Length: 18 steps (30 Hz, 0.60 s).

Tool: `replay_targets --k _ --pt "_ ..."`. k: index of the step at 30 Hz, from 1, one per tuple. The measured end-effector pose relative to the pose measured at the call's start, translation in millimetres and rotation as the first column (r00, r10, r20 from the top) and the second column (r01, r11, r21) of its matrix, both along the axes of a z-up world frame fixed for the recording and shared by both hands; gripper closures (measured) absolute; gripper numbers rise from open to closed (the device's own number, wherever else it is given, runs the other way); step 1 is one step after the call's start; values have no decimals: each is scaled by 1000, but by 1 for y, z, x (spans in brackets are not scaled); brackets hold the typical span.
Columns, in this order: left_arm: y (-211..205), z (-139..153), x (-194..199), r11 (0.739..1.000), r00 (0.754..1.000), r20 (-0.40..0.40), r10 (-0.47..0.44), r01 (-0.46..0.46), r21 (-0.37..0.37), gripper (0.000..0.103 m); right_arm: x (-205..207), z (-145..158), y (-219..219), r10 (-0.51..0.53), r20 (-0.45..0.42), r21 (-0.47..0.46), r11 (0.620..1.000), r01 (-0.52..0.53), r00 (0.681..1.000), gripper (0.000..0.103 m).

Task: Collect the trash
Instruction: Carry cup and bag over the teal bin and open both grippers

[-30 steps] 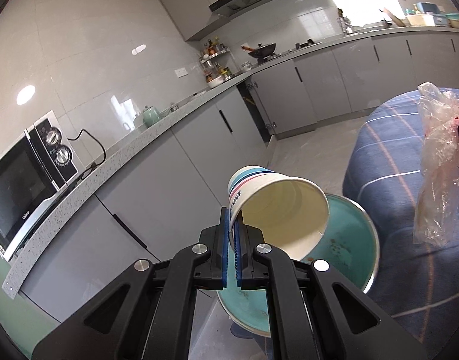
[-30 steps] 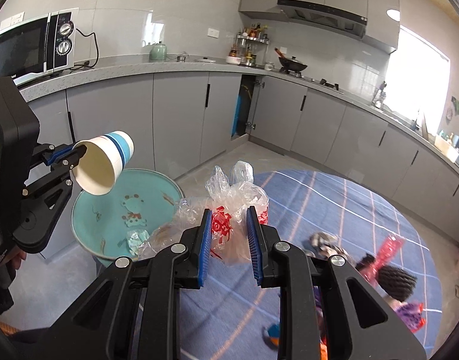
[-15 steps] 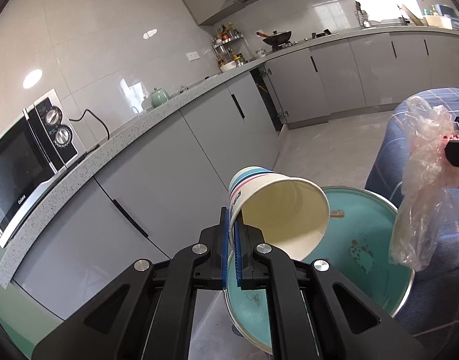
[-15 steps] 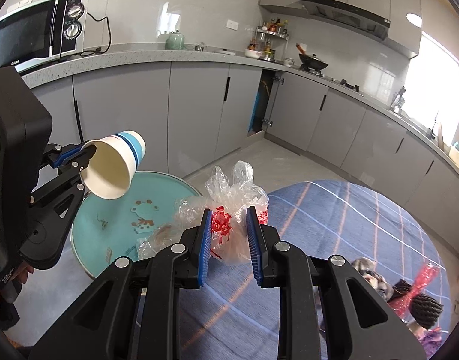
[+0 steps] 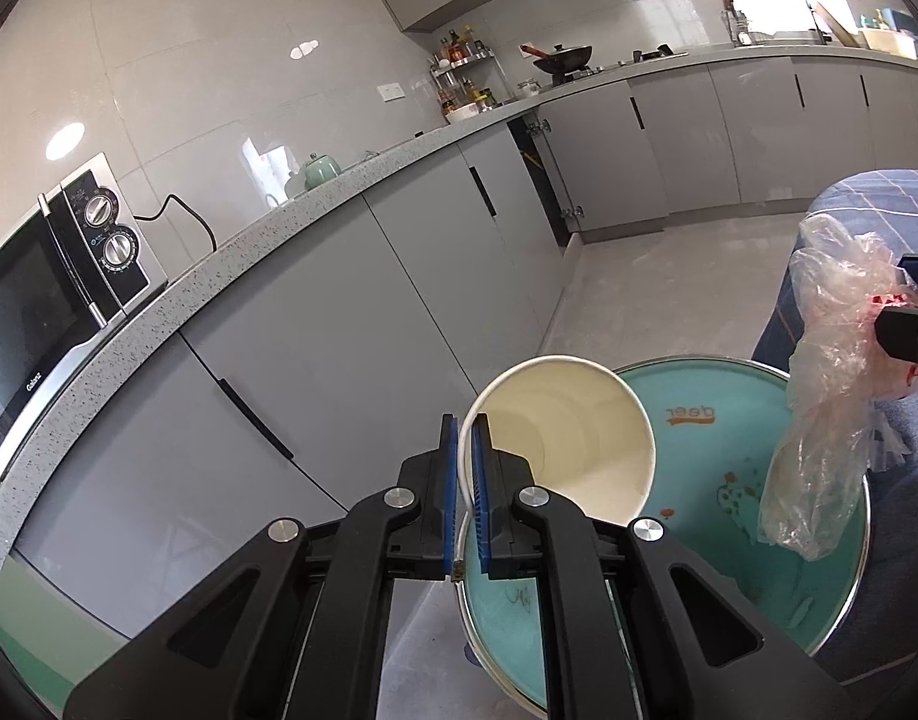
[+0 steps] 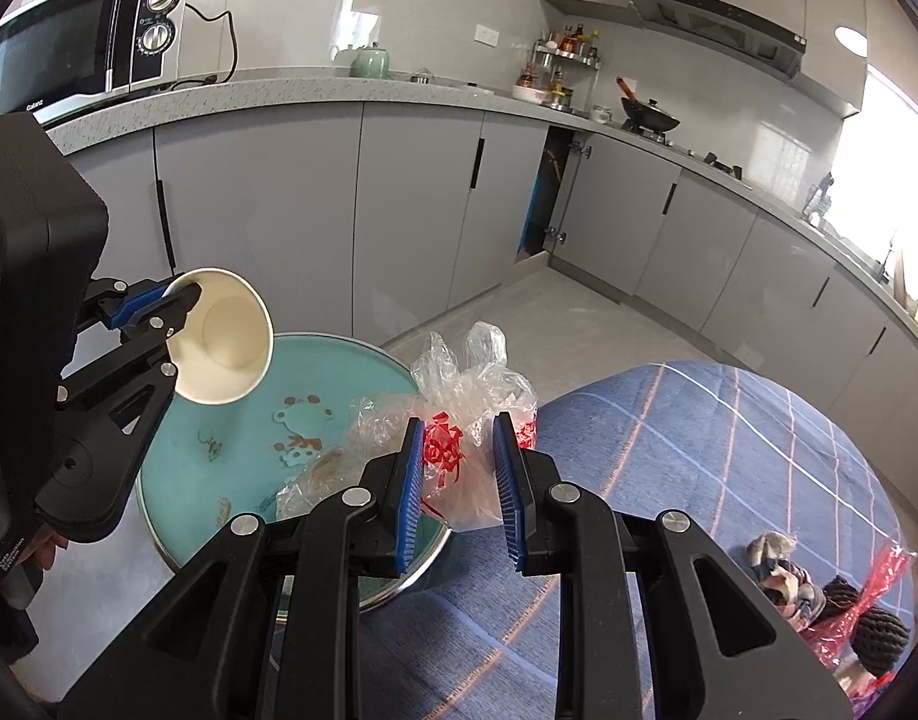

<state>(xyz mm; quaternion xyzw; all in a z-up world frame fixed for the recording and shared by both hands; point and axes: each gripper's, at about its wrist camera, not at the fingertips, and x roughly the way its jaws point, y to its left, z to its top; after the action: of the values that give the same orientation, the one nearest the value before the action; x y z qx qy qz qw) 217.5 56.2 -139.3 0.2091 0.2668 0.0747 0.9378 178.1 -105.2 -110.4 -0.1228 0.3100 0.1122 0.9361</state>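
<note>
Over the teal bin (image 6: 177, 480) at 9 o'clock, a paper cup (image 5: 564, 438) is pinched by its rim in the left gripper (image 5: 466, 480) | light, crushable | plastic bag (image 6: 459, 420), limp and slippery, is clamped mid-body by the right gripper (image 6: 459, 480) | blue checked tablecloth (image 6: 699, 480), grey kitchen cabinets.

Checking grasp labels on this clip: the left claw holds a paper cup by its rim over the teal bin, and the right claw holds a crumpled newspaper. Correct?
Not quite. The right claw holds a clear plastic bag with red print, not newspaper, as the right wrist view shows. The rest stands: the left claw pinches the paper cup by its rim over the teal bin.
</note>
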Motion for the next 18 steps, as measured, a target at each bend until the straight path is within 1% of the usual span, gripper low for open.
replay_targets --k 6,7,10,11,12,14,16,17,18 --pt "-2 -4 0 1000 1000 -10 -12 12 -2 96 4 -3 3 12 -8 -3 1000 -12 1000 79" --pt "-3 -4 0 1000 1000 -10 -17 17 -1 96 5 -4 3 15 -11 -1 1000 -15 1000 78" --pt "-5 -5 -2 1000 1000 -11 -24 24 -2 92 4 -3 3 21 -5 8 1000 -21 1000 69" --pt "-5 -5 -2 1000 1000 -11 -22 22 -2 83 4 -3 3 23 -6 14 1000 -23 1000 64" --pt "-4 -5 -2 1000 1000 -8 -21 21 -1 72 4 -3 2 21 -4 19 1000 -21 1000 61" --pt "-5 -5 -3 1000 1000 4 -17 17 8 59 4 -2 1 13 6 24 1000 -13 1000 54" --pt "-6 -4 -3 1000 1000 2 -24 24 4 56 4 -1 -2 7 6 33 999 -8 1000 51" --pt "-7 -4 -4 1000 1000 3 -25 25 5 50 3 -1 -3 4 9 33 999 -4 1000 50" --pt "-8 -4 -5 1000 1000 10 -20 20 10 41 3 0 -4 -1 12 35 999 0 1000 48"
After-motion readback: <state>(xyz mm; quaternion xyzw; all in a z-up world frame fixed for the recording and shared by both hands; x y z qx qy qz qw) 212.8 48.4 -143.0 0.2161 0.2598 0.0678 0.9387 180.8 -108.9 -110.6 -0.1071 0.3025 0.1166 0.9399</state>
